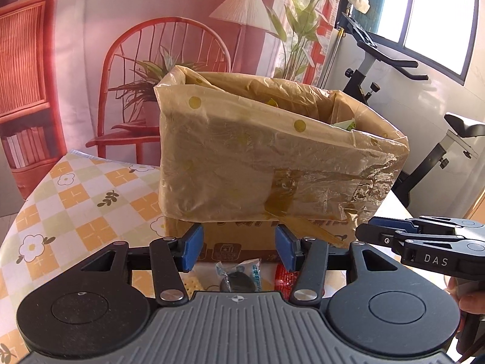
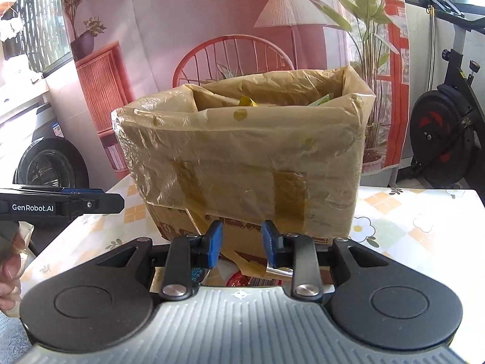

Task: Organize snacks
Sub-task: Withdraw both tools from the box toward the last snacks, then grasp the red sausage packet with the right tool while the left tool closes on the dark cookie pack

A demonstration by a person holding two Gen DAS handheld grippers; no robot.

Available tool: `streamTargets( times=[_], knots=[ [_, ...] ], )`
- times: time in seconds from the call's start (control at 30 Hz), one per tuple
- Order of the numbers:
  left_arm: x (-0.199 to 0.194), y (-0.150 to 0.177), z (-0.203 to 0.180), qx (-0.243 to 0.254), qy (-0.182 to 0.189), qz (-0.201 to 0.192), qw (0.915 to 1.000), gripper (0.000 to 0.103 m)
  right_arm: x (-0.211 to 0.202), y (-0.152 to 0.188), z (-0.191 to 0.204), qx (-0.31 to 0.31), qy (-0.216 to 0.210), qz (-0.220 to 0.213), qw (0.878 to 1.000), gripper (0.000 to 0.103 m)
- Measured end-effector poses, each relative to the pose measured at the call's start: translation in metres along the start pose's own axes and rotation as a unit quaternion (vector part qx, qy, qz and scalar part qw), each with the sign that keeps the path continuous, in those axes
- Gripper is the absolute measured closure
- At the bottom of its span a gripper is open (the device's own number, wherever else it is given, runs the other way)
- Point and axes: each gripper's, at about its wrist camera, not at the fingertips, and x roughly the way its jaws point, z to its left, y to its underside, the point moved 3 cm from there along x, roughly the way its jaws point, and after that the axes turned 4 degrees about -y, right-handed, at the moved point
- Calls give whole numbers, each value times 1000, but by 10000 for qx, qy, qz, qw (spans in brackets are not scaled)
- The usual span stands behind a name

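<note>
Standing on the desk [image 1: 75, 200], which wears a checked cloth with flowers, a cardboard box [image 1: 272, 163] lined with a yellowish dotted plastic bag [image 2: 242, 151] fills the middle of both views. The bag folds over the box rim and hangs down its outer walls, with brown tape showing through the film. Inside the box, a green-and-white packet [image 1: 344, 125] peeks above the rim, and a yellow wrapper [image 2: 247, 101] shows in the right wrist view.

The left tool [image 1: 239, 250] hovers just before the near wall of the box, its blue pads apart and nothing between them. Below it, on the desk against the foot of the box, lie loose snacks: a clear packet with a dark round piece [image 1: 239, 276], a red packet [image 1: 285, 277] and a pale cracker [image 1: 191, 285].

The right tool [image 2: 241, 247] also stands unclenched, its gap narrower and empty, pointing at the box's lower wall above a red packet [image 2: 239, 279]. Each tool appears at the edge of the other's view, held by a hand [image 2: 9, 273].
</note>
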Motion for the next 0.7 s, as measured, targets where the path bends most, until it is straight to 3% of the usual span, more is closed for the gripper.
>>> streamTargets(
  times=[0.23, 0.37, 0.53, 0.7],
  knots=[
    [45, 28, -3, 118, 46, 574, 9983, 49, 28, 29, -19, 360, -7, 469, 9982, 72],
    [62, 37, 0, 183, 107, 698, 9973, 49, 43, 39, -30, 539, 23, 665, 9963, 52],
    [77, 40, 5, 201, 229, 780, 9965, 49, 65, 47, -32, 593, 35, 997, 9932, 45],
    [88, 45, 5, 190, 367, 911, 9950, 49, 86, 52, -24, 411, 223, 1168, 9920, 27]
  ],
)
